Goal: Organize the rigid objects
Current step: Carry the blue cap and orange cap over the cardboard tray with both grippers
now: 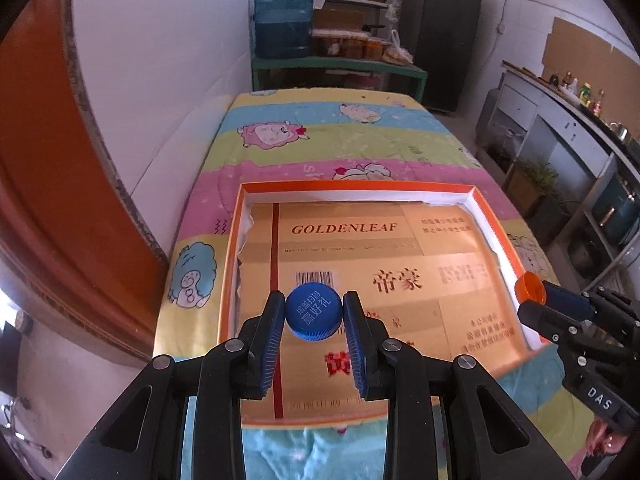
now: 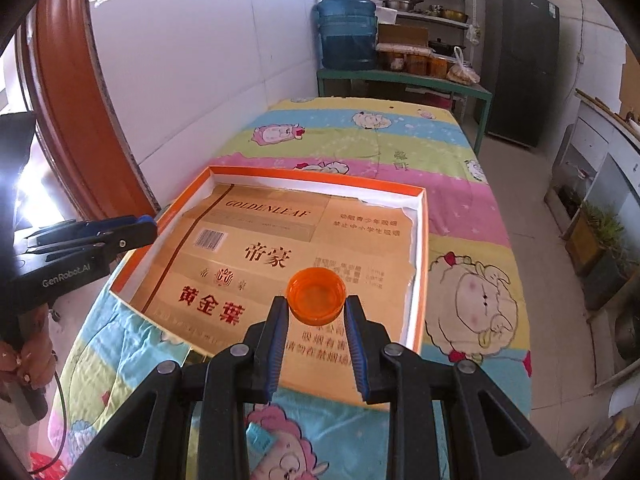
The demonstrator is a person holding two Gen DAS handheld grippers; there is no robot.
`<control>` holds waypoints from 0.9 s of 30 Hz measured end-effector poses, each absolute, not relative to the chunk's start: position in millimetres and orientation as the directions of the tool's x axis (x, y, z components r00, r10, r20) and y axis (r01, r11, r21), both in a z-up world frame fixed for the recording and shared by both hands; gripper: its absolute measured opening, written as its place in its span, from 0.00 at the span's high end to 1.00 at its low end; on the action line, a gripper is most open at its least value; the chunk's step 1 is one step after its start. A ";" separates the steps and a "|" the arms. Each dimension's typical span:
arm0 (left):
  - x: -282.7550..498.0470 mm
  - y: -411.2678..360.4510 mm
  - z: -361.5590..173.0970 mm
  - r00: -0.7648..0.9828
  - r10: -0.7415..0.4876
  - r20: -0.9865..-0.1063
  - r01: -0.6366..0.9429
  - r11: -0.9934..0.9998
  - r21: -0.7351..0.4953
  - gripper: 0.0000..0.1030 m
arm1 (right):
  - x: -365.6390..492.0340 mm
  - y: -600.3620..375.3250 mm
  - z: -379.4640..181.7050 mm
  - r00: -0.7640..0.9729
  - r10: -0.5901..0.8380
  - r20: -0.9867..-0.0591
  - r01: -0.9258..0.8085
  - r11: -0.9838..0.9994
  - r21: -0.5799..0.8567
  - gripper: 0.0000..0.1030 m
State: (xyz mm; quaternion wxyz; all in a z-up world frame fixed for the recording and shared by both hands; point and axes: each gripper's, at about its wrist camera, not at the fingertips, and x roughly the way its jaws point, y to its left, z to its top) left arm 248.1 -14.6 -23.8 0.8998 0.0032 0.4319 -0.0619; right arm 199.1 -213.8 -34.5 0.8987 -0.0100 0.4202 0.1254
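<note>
Left tongs (image 1: 314,312) pinch a blue bottle cap (image 1: 313,311), printed top up, above the near-left part of an orange-rimmed box lid (image 1: 496,216) lined w/ gold cardboard, on a cartoon-sheep quilt (image 1: 320,136). At right, right tongs (image 2: 316,304) clamp an orange cap (image 2: 316,295), hollow side up, over the lid's near-right area.

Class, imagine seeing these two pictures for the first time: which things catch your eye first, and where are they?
A blue bottle cap sits pinched in the left gripper, and an orange cap, hollow side showing, in the right gripper. Both hang over a shallow orange-rimmed box lined with gold GOLDENLEAF cardboard, lying on a cartoon-sheep quilt.
</note>
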 end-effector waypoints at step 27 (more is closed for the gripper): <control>291.4 -20.9 -89.7 0.525 -0.073 -0.848 0.082 0.996 -0.035 0.70 | 244.4 -194.7 -89.0 0.515 0.194 -0.835 -0.217 0.972 0.092 0.71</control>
